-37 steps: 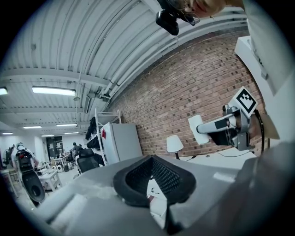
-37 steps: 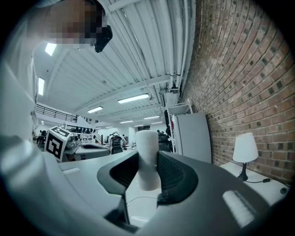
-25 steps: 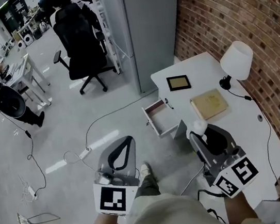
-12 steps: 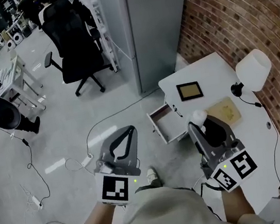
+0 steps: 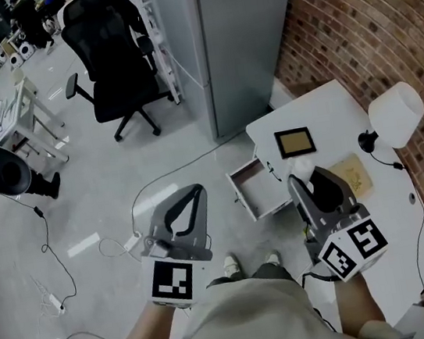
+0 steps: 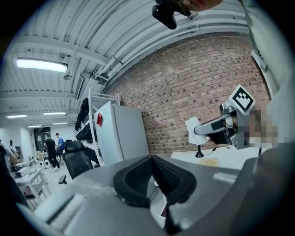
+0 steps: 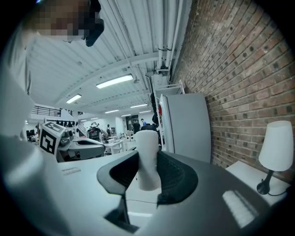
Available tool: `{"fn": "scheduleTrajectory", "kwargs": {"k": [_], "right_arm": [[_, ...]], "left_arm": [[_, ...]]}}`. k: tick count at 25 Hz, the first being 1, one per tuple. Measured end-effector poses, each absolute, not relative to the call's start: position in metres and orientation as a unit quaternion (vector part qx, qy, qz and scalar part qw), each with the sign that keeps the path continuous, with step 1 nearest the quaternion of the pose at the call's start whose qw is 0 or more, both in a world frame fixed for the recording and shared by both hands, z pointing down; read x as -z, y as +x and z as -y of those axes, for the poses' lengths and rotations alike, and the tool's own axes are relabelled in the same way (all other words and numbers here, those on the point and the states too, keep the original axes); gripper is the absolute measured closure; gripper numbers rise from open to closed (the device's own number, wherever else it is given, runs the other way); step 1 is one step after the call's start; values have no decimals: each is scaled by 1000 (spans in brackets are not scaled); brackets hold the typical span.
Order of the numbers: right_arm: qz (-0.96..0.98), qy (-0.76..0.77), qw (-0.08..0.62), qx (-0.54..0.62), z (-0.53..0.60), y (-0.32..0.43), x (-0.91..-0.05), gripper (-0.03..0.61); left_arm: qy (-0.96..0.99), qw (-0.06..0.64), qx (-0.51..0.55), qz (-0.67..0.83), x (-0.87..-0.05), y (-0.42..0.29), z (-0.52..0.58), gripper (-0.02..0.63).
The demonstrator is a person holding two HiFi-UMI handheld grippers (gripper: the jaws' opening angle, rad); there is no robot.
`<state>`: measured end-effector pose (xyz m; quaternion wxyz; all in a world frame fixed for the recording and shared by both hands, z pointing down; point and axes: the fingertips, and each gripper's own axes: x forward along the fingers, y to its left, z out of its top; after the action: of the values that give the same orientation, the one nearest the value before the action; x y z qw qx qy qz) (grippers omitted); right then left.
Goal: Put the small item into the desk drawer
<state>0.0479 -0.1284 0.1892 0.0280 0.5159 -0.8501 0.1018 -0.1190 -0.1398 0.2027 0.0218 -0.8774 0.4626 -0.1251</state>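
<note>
The right gripper's (image 7: 148, 177) black ribbed pads press on a small white cylinder (image 7: 147, 159) from both sides, and it stands upright between them with its rounded top above the jaw tips. In the head view this held cylinder sits over the near edge of the white desk (image 5: 384, 210), just right of the open drawer (image 5: 258, 189), whose pale inside shows bare. A tan board (image 5: 352, 173) lies on the desk just beyond the gripper, a dark picture frame (image 5: 295, 142) lies flat behind the drawer, and a white-shaded lamp (image 5: 396, 115) stands near the brick wall. The left gripper (image 6: 152, 162) has its jaws closed together on nothing and hangs over the floor, well left of the drawer. A black office chair (image 5: 112, 57) stands farther back.
</note>
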Motion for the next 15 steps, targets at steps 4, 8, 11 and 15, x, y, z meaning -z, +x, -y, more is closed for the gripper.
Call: {"fn": "scheduleTrajectory", "kwargs": {"k": [4, 8, 11, 15], "right_arm": [[852, 507, 46, -122, 141, 59, -206, 449], [850, 507, 55, -135, 158, 72, -221, 449], [846, 506, 67, -155, 174, 78, -241, 449], [841, 504, 88, -175, 199, 74, -274, 449]], "left_arm": [[-870, 9, 136, -474, -210, -112, 151, 611], [-870, 6, 149, -469, -221, -98, 160, 611], [-869, 0, 161, -468, -236, -86, 173, 611], [-871, 7, 179, -458, -263, -79, 195, 611]]}}
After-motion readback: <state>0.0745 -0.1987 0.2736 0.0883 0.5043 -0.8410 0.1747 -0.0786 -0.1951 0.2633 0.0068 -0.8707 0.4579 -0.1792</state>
